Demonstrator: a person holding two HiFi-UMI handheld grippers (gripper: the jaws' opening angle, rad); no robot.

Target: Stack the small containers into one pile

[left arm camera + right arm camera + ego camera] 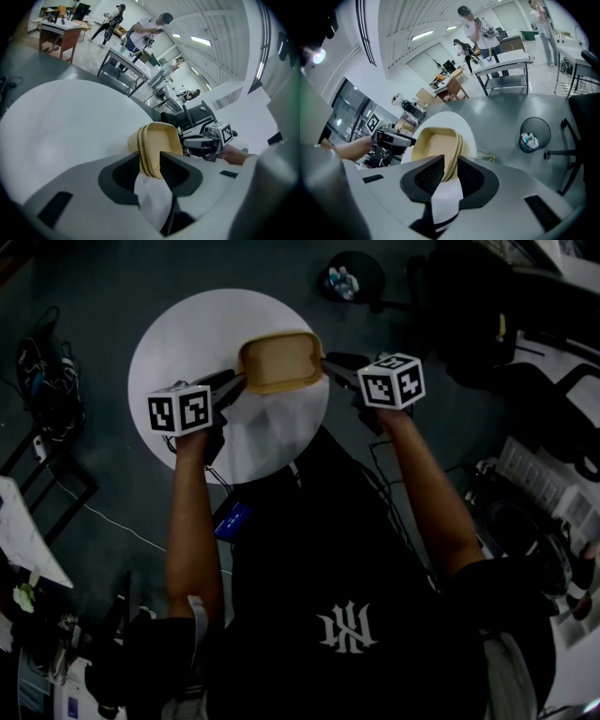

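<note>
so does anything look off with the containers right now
Nothing stands out. The container stack sits neatly nested with its rims aligned and no spill or damage visible. The left hand-held gripper and right hand-held gripper grip opposite rims.

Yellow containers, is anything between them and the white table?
Nothing visible. The stack of yellow containers is over the white round table, with its rims between the jaws of the left gripper and right gripper.
</note>
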